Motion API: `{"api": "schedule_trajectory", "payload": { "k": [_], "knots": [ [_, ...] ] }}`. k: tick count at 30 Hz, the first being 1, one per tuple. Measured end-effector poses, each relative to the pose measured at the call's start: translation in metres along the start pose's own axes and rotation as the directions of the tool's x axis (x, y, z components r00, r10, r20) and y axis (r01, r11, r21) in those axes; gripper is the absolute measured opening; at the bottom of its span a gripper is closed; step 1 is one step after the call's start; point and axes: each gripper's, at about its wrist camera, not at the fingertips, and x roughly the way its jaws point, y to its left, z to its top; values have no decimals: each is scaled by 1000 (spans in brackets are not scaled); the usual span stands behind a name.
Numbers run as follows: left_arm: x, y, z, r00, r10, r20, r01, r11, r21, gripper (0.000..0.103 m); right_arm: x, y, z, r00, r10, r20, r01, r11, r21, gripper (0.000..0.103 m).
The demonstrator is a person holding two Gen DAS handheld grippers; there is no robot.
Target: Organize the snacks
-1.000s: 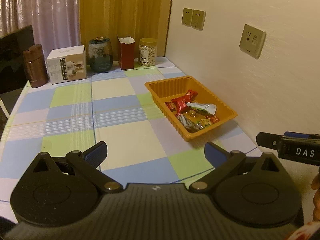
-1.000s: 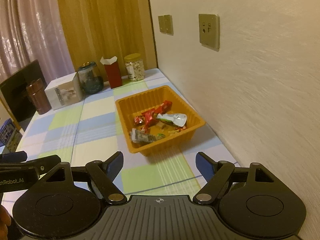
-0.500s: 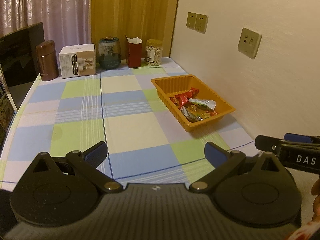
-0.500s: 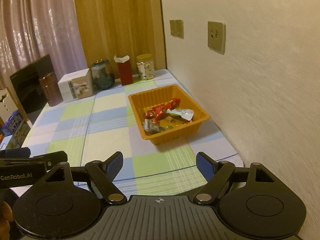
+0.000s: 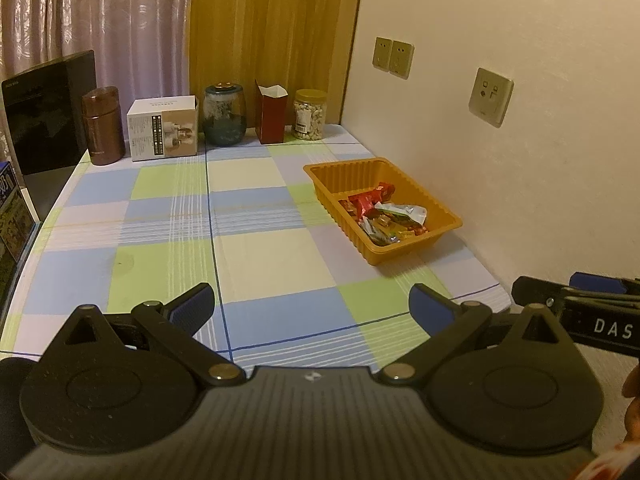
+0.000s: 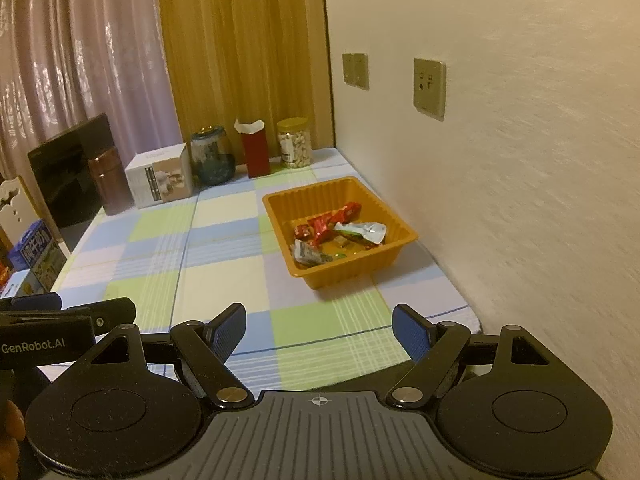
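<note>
An orange plastic tray (image 5: 442, 236) stands on the checked tablecloth by the right wall, also in the right wrist view (image 6: 320, 276). Several wrapped snacks (image 5: 386, 214) lie in it, red and silver-green packets among them (image 6: 340, 230). My left gripper (image 5: 312, 306) is open and empty over the table's near edge, well short of the tray. My right gripper (image 6: 318, 332) is open and empty, also at the near edge. Each gripper shows at the side of the other's view.
Along the back edge stand a brown flask (image 5: 102, 126), a white box (image 5: 164, 128), a glass jar (image 5: 224, 116), a red carton (image 5: 271, 112) and a nut jar (image 5: 310, 114). A black screen (image 5: 48, 120) and boxes (image 6: 36, 256) sit at the left. The wall runs close on the right.
Both grippers have pulled back and up from the tray, which now sits farther away. Both stay open and empty. The snacks have not moved.
</note>
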Motion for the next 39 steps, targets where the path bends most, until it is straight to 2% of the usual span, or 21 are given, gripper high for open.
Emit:
{"api": "schedule_trajectory", "payload": {
  "k": [16,39],
  "knots": [
    [7,-3,-5,1000,-10,-16,10,1000,10,103,4,-12,-2,1000,-2,0,2,999,37,80],
    [11,-4,-8,999,-12,-29,13,1000,10,103,8,-10,-9,1000,7,-17,-7,1000,27,80]
  ]
}}
